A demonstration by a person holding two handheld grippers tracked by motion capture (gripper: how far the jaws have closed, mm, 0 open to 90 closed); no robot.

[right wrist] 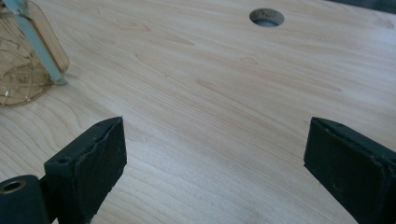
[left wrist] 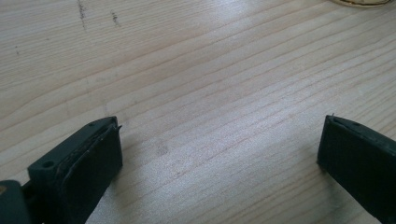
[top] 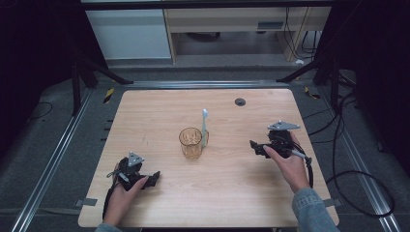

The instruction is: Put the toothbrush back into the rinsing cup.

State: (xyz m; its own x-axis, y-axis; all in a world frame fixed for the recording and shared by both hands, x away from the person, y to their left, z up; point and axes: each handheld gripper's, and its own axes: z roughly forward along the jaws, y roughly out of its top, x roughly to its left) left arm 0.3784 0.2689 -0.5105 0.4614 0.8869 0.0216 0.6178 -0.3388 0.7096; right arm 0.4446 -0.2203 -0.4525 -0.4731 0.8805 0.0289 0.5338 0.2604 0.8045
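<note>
An amber patterned glass (top: 191, 143) stands upright at the middle of the wooden table (top: 227, 193). A pale blue toothbrush (top: 204, 128) leans against its outer right side, head up, handle end on the table. In the right gripper view the glass (right wrist: 18, 70) and the toothbrush handle (right wrist: 39, 46) sit at the far left. My left gripper (top: 153, 178) rests low on the table near the front left, jaws wide apart (left wrist: 219, 140) over bare wood. To the right of the glass my right gripper (top: 255, 146) is open and holds nothing (right wrist: 215, 144).
A round cable hole (top: 240, 101) lies near the table's far edge, also ahead of the right gripper (right wrist: 266, 17). The glass base (left wrist: 359, 2) peeks in at the top right of the left gripper view. Cables trail off the table's right side (top: 338, 179).
</note>
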